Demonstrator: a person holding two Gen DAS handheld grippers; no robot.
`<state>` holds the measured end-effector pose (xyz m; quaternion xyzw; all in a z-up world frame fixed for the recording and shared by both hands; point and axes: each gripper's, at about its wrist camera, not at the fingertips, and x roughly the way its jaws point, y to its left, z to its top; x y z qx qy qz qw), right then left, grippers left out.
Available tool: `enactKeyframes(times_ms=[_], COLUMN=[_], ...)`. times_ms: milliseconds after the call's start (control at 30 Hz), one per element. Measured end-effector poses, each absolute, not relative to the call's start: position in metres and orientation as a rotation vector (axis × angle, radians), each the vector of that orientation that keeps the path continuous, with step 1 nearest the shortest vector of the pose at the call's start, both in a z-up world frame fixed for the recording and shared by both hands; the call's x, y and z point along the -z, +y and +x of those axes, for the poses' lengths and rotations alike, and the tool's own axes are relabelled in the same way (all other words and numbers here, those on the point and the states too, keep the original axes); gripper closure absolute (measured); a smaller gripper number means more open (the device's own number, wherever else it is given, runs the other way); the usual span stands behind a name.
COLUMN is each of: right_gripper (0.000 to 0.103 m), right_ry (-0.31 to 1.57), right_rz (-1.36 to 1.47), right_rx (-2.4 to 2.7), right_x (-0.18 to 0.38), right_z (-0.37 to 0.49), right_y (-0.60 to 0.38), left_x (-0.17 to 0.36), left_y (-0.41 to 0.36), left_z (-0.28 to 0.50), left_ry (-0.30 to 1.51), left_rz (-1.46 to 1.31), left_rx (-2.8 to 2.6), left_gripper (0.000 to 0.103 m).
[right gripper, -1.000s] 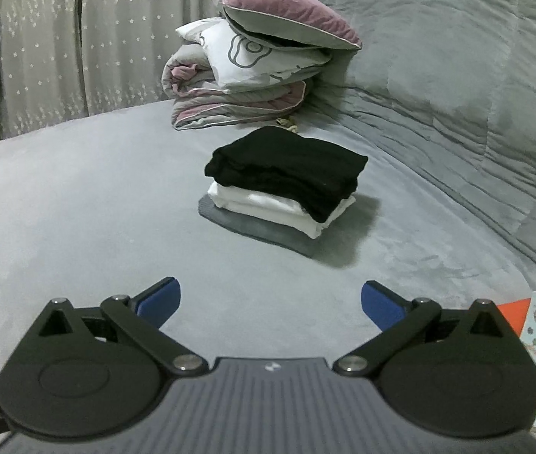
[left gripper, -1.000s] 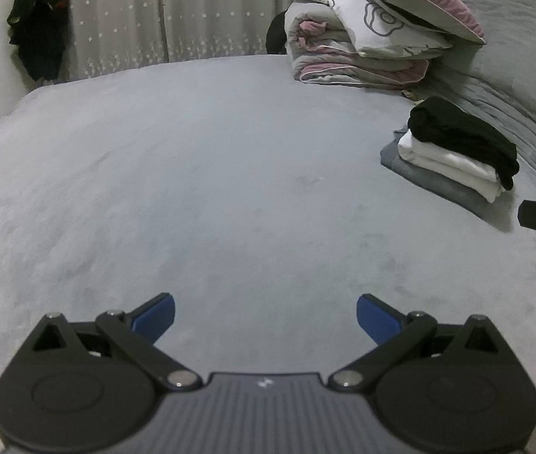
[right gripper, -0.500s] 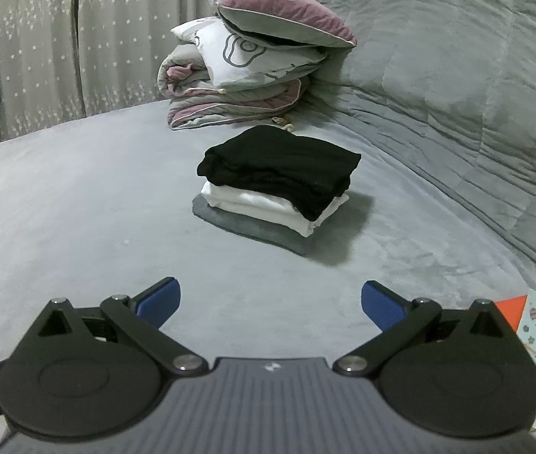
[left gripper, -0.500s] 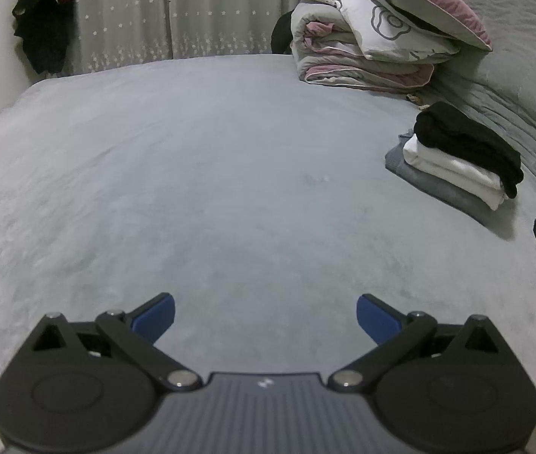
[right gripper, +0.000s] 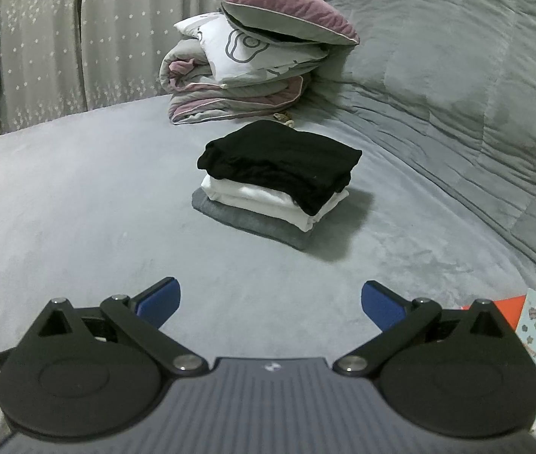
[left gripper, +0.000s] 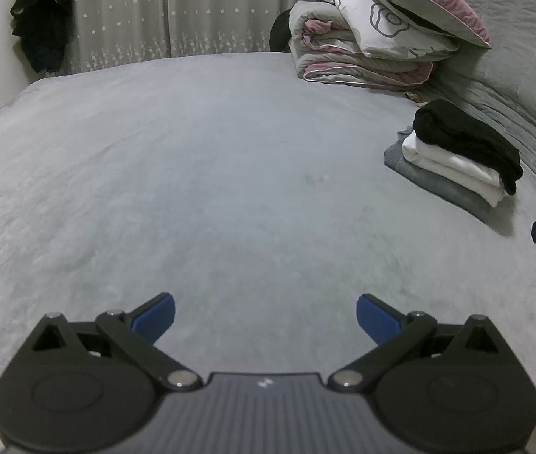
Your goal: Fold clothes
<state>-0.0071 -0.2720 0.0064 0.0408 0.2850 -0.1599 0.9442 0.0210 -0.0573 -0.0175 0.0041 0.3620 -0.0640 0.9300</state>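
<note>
while jaws gape, folded stack (right gripper: 275, 181) right

Three folded garments (right gripper: 275, 185), two pillows (right gripper: 268, 38), one duvet (right gripper: 230, 98).

There's the stack of folded clothes (right gripper: 275, 185) sitting on the grey bed, three pieces deep; a flat grey garment (right gripper: 252, 223) at the bottom, a thicker white one (right gripper: 252, 195) in the middle, a black one (right gripper: 283, 155) on top, its edge drooping over the white at one corner; the stack (left gripper: 457, 159) lies towards the bed's right side, near the quilted grey cover.
</note>
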Motion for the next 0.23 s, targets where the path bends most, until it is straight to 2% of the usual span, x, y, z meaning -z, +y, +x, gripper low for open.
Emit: enactKeyframes(times_ms=[233], right_gripper=[0.000], right_ry=[0.585], right_rz=[0.076], right_rx=[0.326], right_x=[-0.0046], right_z=[-0.0075], right_y=[-0.2715], left_x=[0.0175], left_y=[-0.0571], left_z=[0.0210], left_ry=[0.737], left_rz=[0.008], left_rx=[0.136], left_gripper=[0.001])
